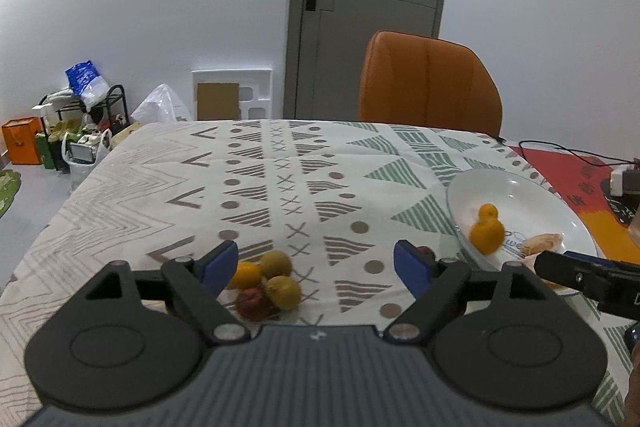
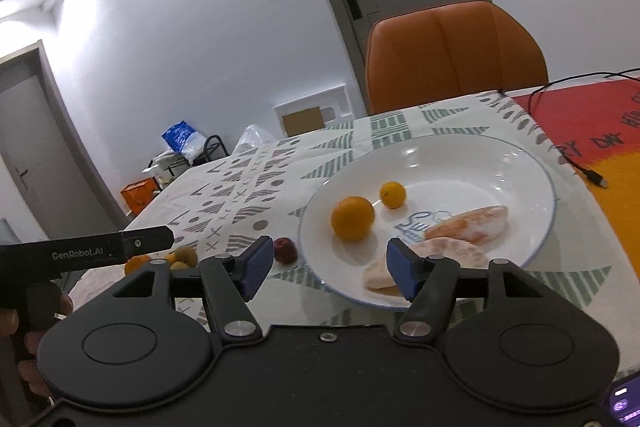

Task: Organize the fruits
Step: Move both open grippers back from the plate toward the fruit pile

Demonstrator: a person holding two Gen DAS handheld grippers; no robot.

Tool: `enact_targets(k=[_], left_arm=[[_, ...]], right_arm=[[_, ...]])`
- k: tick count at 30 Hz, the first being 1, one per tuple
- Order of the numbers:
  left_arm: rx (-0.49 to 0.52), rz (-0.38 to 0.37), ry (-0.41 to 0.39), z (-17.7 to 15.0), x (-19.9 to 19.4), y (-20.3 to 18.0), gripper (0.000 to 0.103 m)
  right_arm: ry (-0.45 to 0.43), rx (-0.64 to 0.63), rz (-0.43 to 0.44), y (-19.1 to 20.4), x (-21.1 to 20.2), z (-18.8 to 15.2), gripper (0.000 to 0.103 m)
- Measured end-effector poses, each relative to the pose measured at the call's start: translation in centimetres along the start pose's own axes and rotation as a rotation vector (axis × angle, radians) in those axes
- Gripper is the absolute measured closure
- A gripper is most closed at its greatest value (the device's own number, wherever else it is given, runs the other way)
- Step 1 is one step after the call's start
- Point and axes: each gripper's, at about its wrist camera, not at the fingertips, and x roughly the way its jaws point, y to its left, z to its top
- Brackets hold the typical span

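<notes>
Both grippers, left gripper (image 1: 316, 267) and right gripper (image 2: 326, 267), are open and empty. Two oranges (image 2: 352, 218) sit on the plate (image 2: 536, 163) (pomelo slices too); a fruit pile (image 1: 266, 285) waits.

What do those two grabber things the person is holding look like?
Both look alike. The left gripper has a black body with two round discs, silver bolts, a ribbed grey top, and black fingers ending in blue pads. The right gripper is black with the same discs, bolts and blue pads. From the side, the left one is a long black bar with white "GenRobot.AI" lettering. No sleeves or cables on them show.
</notes>
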Motion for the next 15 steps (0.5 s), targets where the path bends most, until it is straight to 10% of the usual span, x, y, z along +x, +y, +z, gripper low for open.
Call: enact_targets(k=[15], left_arm=[[-0.046, 0.051, 0.003, -0.9, -0.9, 3.6, 0.018]], right_arm=[[0.031, -0.058, 0.026, 3.1, 1.5, -0.3, 0.021]])
